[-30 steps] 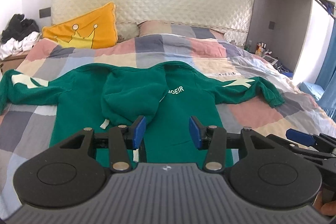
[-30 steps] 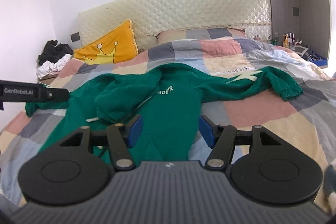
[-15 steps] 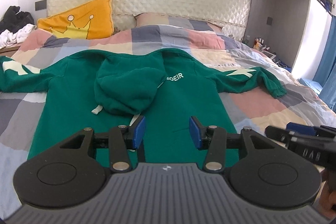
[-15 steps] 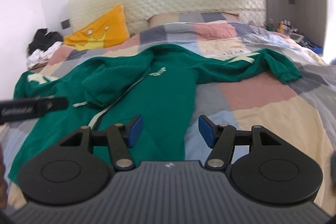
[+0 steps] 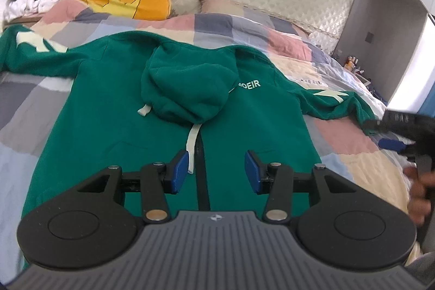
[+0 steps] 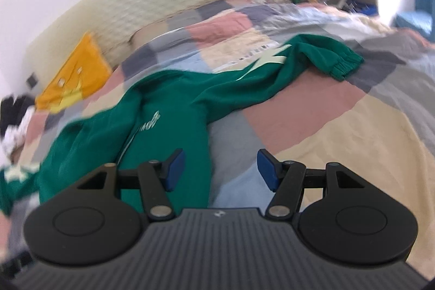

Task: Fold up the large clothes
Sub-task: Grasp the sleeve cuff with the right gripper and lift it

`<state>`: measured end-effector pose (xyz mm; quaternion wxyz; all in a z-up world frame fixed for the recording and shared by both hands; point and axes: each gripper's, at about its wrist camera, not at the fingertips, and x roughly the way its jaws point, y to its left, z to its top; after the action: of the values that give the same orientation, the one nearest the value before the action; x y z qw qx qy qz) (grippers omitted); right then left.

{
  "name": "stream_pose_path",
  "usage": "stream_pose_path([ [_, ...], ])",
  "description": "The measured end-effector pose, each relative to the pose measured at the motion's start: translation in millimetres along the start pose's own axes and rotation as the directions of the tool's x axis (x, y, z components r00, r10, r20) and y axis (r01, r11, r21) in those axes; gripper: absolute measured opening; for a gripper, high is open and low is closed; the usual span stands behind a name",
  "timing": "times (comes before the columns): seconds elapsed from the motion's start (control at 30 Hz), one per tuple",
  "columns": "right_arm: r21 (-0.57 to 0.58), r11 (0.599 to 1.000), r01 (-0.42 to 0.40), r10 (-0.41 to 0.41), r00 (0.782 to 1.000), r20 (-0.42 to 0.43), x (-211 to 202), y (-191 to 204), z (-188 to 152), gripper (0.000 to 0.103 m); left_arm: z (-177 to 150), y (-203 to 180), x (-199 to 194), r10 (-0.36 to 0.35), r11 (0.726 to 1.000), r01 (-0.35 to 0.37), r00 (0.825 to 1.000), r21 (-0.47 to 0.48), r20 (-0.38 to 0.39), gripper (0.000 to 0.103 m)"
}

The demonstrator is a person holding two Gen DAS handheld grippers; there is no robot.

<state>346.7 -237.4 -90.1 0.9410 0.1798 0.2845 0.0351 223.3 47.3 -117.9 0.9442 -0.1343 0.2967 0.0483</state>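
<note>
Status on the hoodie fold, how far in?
Done: the green hoodie is laid out flat on the bed, sleeves out, hood flopped onto the chest. In hand: nothing. The left gripper and the right gripper are both open and empty above it. Left: every fold, sleeves and body.

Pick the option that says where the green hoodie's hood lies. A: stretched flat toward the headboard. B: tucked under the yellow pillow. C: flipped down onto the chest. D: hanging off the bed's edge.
C: the hood is bunched on the hoodie chest, partly covering the white lettering.
</note>
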Motion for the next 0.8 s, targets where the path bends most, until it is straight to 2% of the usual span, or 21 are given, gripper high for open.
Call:
stream_pose_path([
  [0.07, 0.039, 0.999, 0.0, 0.0, 1.0, -0.003, 15, -5, 14, 0.062, -2, 2, 1, 0.008, 1.0, -0.008, 1.0, -0.003, 0.0, 0.052],
  [0.2, 0.034, 0.999, 0.039, -0.04, 0.999, 0.027, 41, -16, 40, 0.062, -5, 4, 4, 0.024, 1.0, -0.024, 1.0, -0.011, -0.005, 0.052],
  [0.43, 0.078, 0.994, 0.08, -0.079, 0.997, -0.014, 91, -49, 63, 0.062, -3, 5, 18, 0.071, 0.997, -0.071, 0.997, 0.0, -0.001, 0.052],
  [0.5, 0.102, 0.992, 0.073, -0.071, 0.997, -0.023, 107, -59, 66, 0.062, -1, 8, 24, 0.081, 0.997, -0.081, 0.997, -0.011, -0.001, 0.052],
  [0.67, 0.246, 0.969, 0.019, -0.006, 0.999, -0.054, 154, -98, 77, 0.062, 3, 15, 46, 0.104, 0.994, -0.105, 0.994, -0.035, -0.033, 0.052],
  [0.7, 0.275, 0.961, 0.016, -0.001, 0.999, -0.053, 162, -106, 80, 0.067, 4, 16, 50, 0.109, 0.993, -0.11, 0.993, -0.039, -0.038, 0.052],
  [0.73, 0.319, 0.948, 0.011, 0.003, 0.999, -0.044, 171, -117, 82, 0.08, 5, 18, 55, 0.114, 0.992, -0.116, 0.992, -0.046, -0.046, 0.052],
  [0.8, 0.416, 0.909, -0.014, 0.016, 1.0, -0.002, 185, -140, 85, 0.089, 5, 20, 66, 0.121, 0.99, -0.125, 0.991, -0.058, -0.065, 0.052],
])
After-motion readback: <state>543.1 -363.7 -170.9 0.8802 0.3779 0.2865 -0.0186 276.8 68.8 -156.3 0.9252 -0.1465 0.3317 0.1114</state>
